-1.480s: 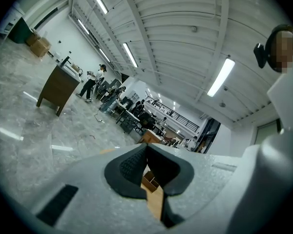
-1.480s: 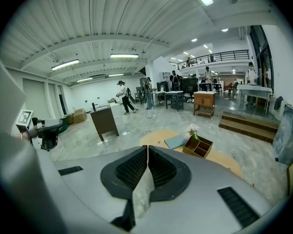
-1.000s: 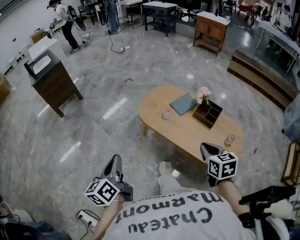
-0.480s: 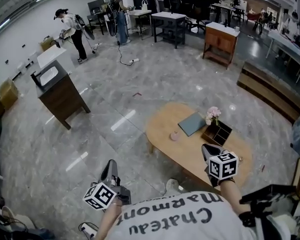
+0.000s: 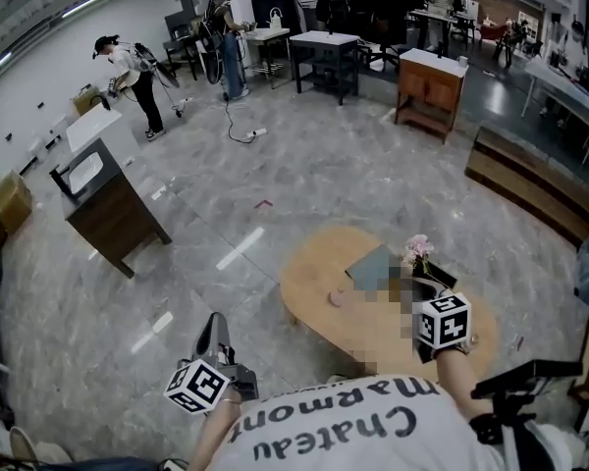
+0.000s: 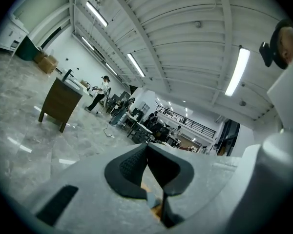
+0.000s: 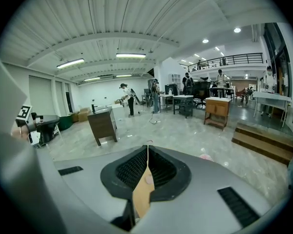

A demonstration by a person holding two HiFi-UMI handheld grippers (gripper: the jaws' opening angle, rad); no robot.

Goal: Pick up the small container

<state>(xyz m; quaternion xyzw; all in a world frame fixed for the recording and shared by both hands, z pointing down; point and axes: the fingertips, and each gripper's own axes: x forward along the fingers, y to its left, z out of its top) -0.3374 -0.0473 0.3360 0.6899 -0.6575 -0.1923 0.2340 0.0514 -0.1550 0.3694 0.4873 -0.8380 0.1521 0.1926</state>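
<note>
My L gripper (image 6: 146, 146): jaws closed, nothing between them, well clear of the table (image 5: 309, 268). The small container (image 5: 338, 297) sits on the table's left part, apart from other items. I judge it light, rigid and prob. smooth-walled, so grip across opposite sides approx. mid-height with moderate force. My R gripper (image 7: 147, 149): jaws closed, empty, above the table's near right part; open before approach.

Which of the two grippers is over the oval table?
The right gripper, its marker cube above the table's near edge; the left gripper hangs over the floor, short of the table.
</note>
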